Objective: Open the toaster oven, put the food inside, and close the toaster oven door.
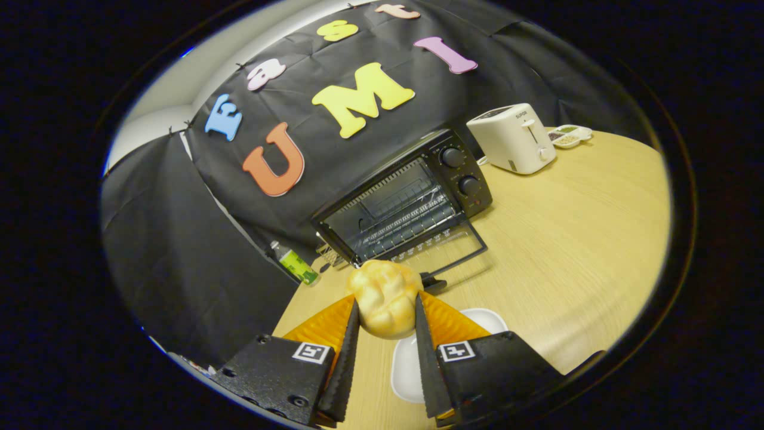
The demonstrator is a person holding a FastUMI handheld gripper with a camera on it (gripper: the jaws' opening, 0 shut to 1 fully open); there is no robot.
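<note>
Item, nearest: my hand-held gripper (387, 310), both fingers pressed against the flanks of a pale, knotted bread roll (385, 297), which sits between the tips and is carried clear of the bench (567, 239); I judge the squeeze light, since soft bread would crush under more. Item, just below the fingers: a white plate (412, 364) on the bench, bare where it shows, most likely the roll's pick-up spot. Item, just ahead of the roll: the black toaster oven (412, 200), its glass door (444, 245) already dropped flat toward me, wire rack exposed, so the roll can go straight in; opening is done, and loading and closing remain. The door handle (431, 280) lies just beyond the roll, a thing to clear on the way in. Item, beside the oven by the booth wall: a green-labelled bottle (293, 263). Item, farthest: a white pop-up toaster (514, 143) and, past it, a small divided dish (570, 135), both well apart from my path.
</note>
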